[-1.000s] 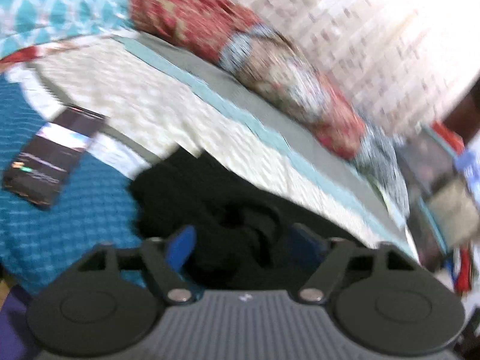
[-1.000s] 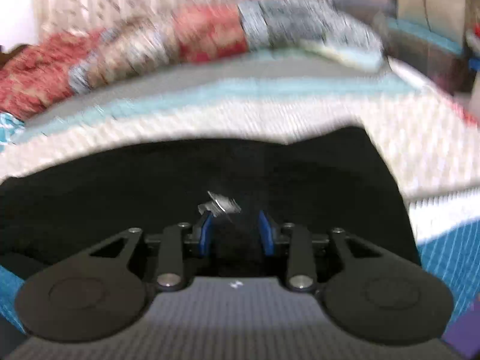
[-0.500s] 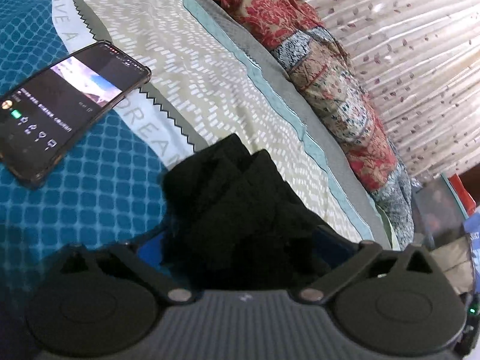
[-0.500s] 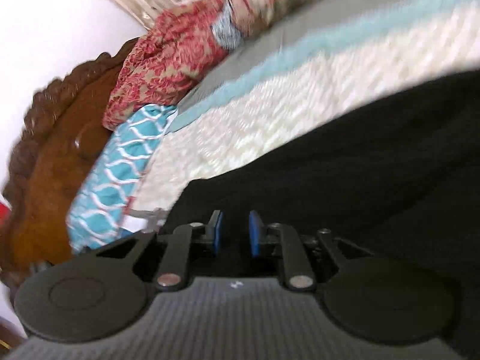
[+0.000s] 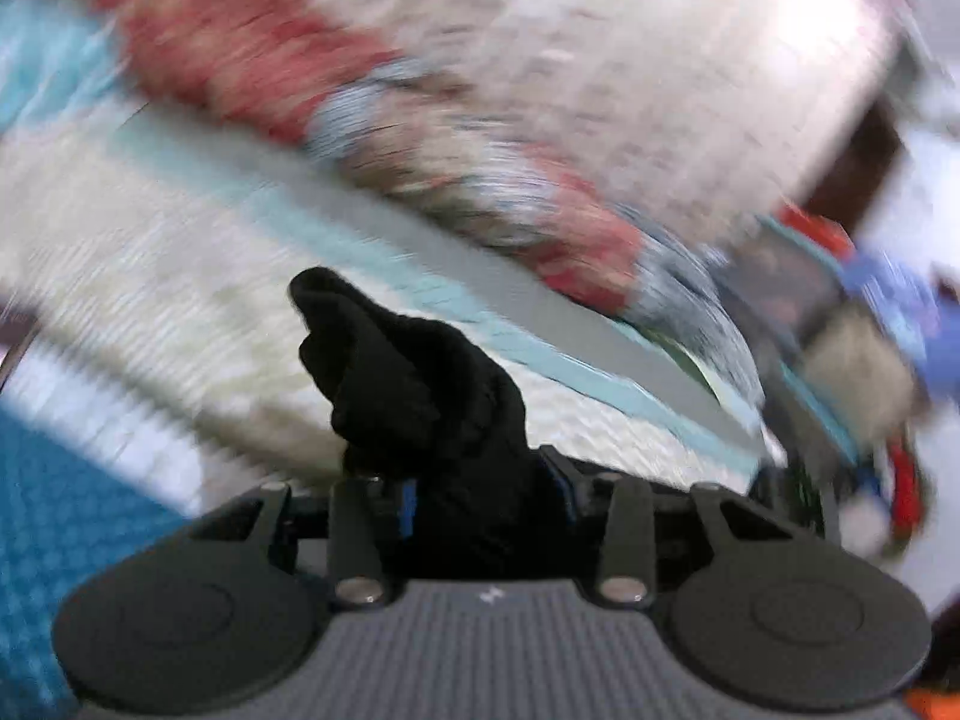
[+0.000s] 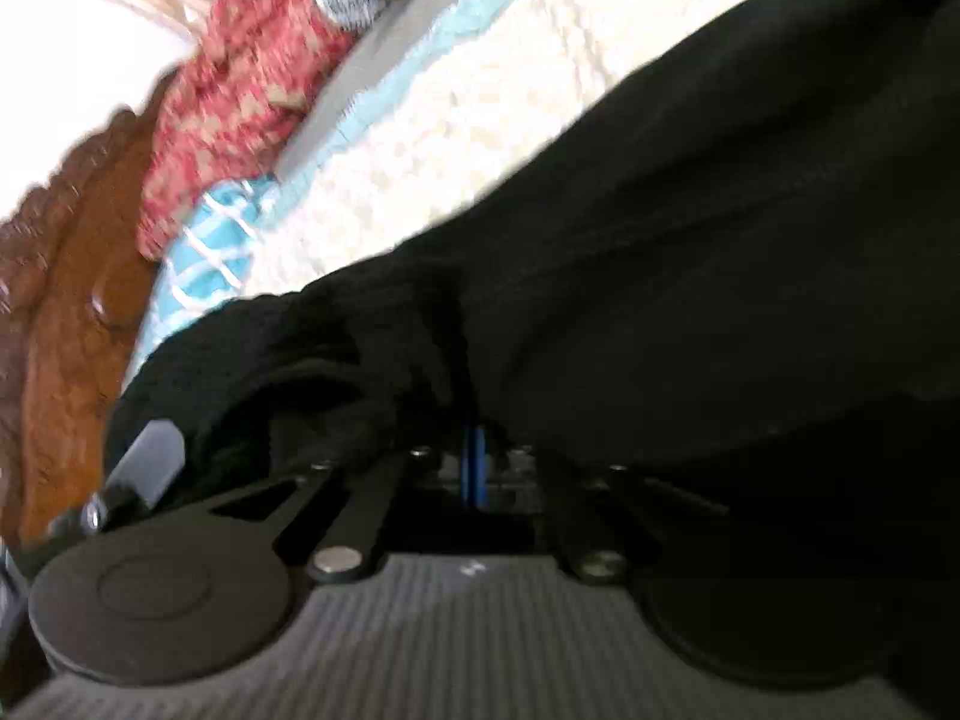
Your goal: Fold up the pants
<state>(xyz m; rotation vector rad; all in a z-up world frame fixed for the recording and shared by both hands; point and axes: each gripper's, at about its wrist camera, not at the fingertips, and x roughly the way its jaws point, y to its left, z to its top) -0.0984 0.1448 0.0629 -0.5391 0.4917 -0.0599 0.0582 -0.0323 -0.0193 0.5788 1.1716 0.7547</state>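
The black pants (image 6: 690, 252) lie across the patterned bedspread (image 6: 480, 108) and fill the right half of the right wrist view. My right gripper (image 6: 474, 468) is shut on a bunched fold of the pants, its blue pads pressed together. In the left wrist view my left gripper (image 5: 486, 498) is shut on a bunch of the black pants (image 5: 414, 384), which sticks up between the blue pads and is lifted above the bed. This view is heavily motion-blurred.
A red patterned blanket (image 5: 240, 60) lies along the far side of the bed, with a curtain (image 5: 660, 60) behind. A carved wooden headboard (image 6: 66, 312) and a teal pillow (image 6: 210, 240) are at the left in the right wrist view. Cluttered shelves (image 5: 840, 330) stand at right.
My left gripper closed on the bunched pants and lifted them; the phone left its view. My right gripper closed fully on the fabric and pulled it up.
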